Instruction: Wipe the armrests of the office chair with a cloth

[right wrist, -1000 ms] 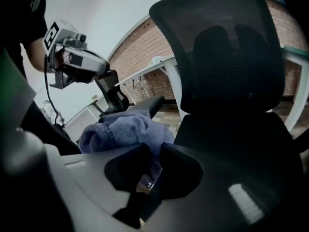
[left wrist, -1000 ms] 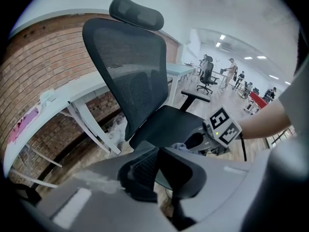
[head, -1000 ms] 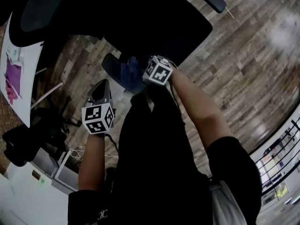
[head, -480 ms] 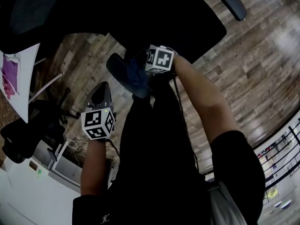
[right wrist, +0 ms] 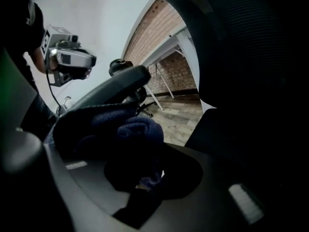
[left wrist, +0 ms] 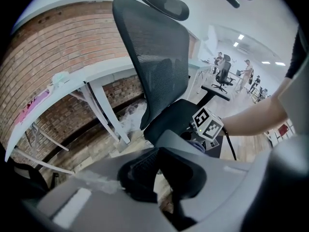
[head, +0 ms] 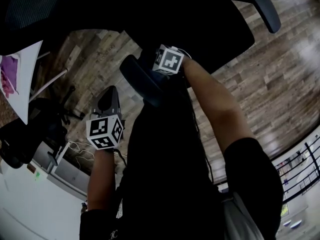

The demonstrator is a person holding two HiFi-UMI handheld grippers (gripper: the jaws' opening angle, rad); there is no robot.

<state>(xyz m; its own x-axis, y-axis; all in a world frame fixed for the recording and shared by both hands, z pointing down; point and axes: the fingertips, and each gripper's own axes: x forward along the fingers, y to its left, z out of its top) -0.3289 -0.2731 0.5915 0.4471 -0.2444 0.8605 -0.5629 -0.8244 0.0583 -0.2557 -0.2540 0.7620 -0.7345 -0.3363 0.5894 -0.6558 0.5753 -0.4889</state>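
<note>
The black office chair (head: pixel 190 19) fills the top of the head view, and its mesh back (left wrist: pixel 154 62) shows in the left gripper view. My right gripper (head: pixel 159 74) is over the near armrest (head: pixel 142 86), shut on a bunched dark blue cloth (right wrist: pixel 123 127) that lies against the armrest (right wrist: pixel 118 86). In the head view the marker cube hides the cloth. The far armrest (head: pixel 262 6) is at the upper right. My left gripper (head: pixel 106 98) hangs left of the chair over the floor, shut and holding nothing (left wrist: pixel 154 170).
A white desk (head: pixel 27 76) with a purple item (head: pixel 9 76) stands at the left before a brick wall (left wrist: pixel 53 47). Another chair's black base (head: pixel 47 126) and cables (head: pixel 75 146) lie on the wood floor. People stand far off (left wrist: pixel 246 74).
The right gripper has slid the cloth along the near armrest toward its far end, and the cube now covers the cloth. The left gripper has stayed put.
</note>
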